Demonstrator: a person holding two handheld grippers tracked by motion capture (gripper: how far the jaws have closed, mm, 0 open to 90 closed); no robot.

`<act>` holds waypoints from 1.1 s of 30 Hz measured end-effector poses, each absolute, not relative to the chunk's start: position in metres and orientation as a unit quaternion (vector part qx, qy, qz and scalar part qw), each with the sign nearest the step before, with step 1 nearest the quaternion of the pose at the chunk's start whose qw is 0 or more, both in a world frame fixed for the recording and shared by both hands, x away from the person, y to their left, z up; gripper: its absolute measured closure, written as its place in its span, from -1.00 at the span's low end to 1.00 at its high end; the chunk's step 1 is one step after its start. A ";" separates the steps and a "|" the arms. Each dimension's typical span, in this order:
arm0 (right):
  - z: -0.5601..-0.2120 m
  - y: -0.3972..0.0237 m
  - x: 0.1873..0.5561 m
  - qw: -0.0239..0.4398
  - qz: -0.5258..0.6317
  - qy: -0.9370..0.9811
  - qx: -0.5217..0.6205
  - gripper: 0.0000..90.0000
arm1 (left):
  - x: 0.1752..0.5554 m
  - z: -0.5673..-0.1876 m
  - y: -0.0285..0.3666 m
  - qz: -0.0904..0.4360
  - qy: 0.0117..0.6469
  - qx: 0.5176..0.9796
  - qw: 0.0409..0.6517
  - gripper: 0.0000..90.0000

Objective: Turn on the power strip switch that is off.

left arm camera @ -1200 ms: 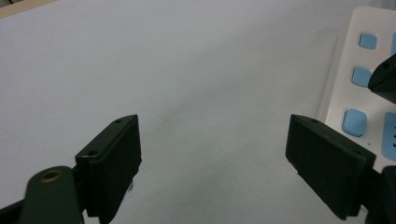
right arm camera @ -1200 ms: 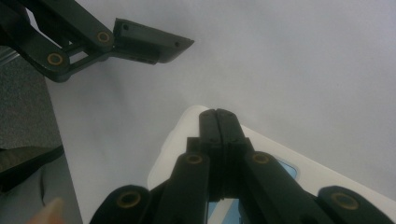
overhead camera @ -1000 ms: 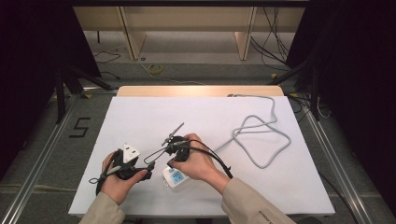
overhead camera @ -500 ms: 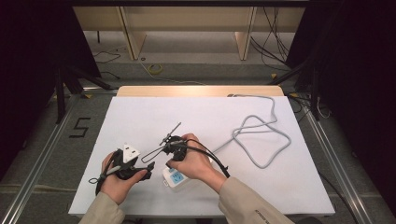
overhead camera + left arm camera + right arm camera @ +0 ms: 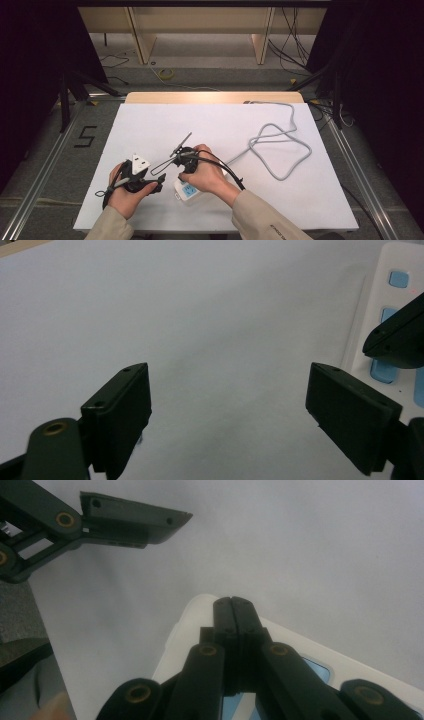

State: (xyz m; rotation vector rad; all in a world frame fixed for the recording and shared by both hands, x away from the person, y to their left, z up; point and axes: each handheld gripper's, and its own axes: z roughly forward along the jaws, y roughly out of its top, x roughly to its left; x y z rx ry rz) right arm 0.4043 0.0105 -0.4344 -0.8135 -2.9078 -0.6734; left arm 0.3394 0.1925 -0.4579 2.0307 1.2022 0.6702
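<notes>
A white power strip (image 5: pixel 189 192) with blue switches lies near the table's front edge, partly under the person's right hand. My right gripper (image 5: pixel 233 611) points down at the power strip (image 5: pixel 186 630), jaws shut together with nothing between them, the tips over its end. Whether they touch it I cannot tell. My left gripper (image 5: pixel 232 415) stands wide open just left of the strip (image 5: pixel 395 270), low over the bare white table, with nothing between its fingers. In the high view the left gripper (image 5: pixel 156 181) sits beside the right gripper (image 5: pixel 183 175).
The strip's grey cable (image 5: pixel 280 150) runs right in loose loops and off the table's far edge. The white table top (image 5: pixel 210 125) has bare room in its far half. Beyond it stand wooden shelf legs and floor cables.
</notes>
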 end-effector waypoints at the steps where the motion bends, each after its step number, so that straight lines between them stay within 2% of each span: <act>1: -0.435 0.010 0.405 0.024 -0.216 -0.941 -0.261 1.00 | 0.339 -0.458 0.192 0.257 0.461 0.780 0.337 -0.60; 33: -0.439 0.013 0.406 0.025 -0.203 -0.941 -0.271 1.00 | 0.340 -0.460 0.192 0.256 0.464 0.778 0.337 -0.60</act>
